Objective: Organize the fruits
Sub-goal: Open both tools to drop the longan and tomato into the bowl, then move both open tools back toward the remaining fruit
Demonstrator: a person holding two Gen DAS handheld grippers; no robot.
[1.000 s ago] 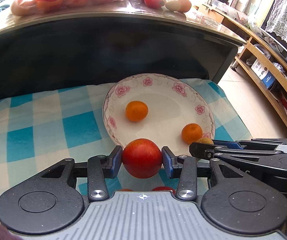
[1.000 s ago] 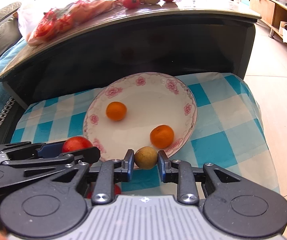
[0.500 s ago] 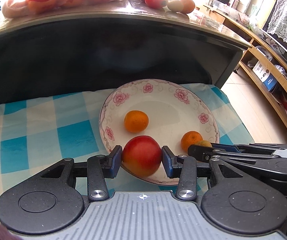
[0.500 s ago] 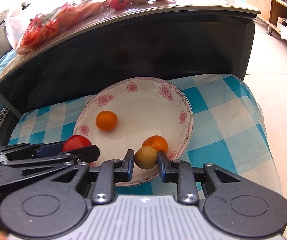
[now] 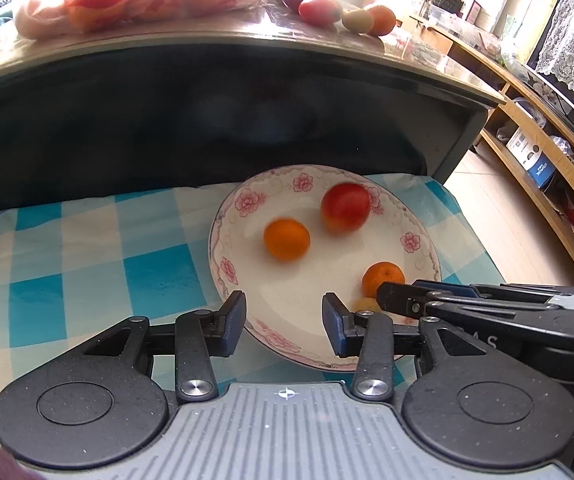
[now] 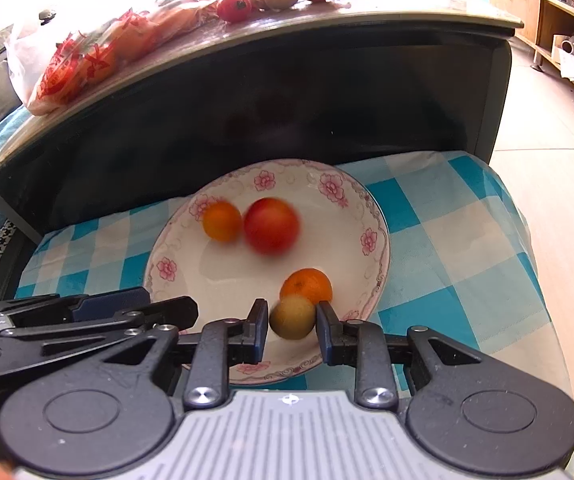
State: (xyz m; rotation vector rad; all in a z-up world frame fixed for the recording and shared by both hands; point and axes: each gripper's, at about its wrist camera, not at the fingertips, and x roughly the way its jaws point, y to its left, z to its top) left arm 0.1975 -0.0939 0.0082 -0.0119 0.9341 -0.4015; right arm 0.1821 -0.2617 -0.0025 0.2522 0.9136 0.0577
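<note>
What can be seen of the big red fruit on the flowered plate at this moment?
The red fruit is round and smooth-skinned, deep red shading to orange-yellow on one side, and larger than the two oranges. It looks like a tomato or a peach, but blur hides any stem. It lies free on the white plate, toward its far side, close beside an orange; whether they touch is unclear. Its smeared outline suggests rolling. The left gripper stands open and empty, short of it.

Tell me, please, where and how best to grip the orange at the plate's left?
Take the orange across its widest middle, coming from above: it is round, and the red fruit sits close on its right, so put the fingers front and back, clear of the plate rim.
</note>
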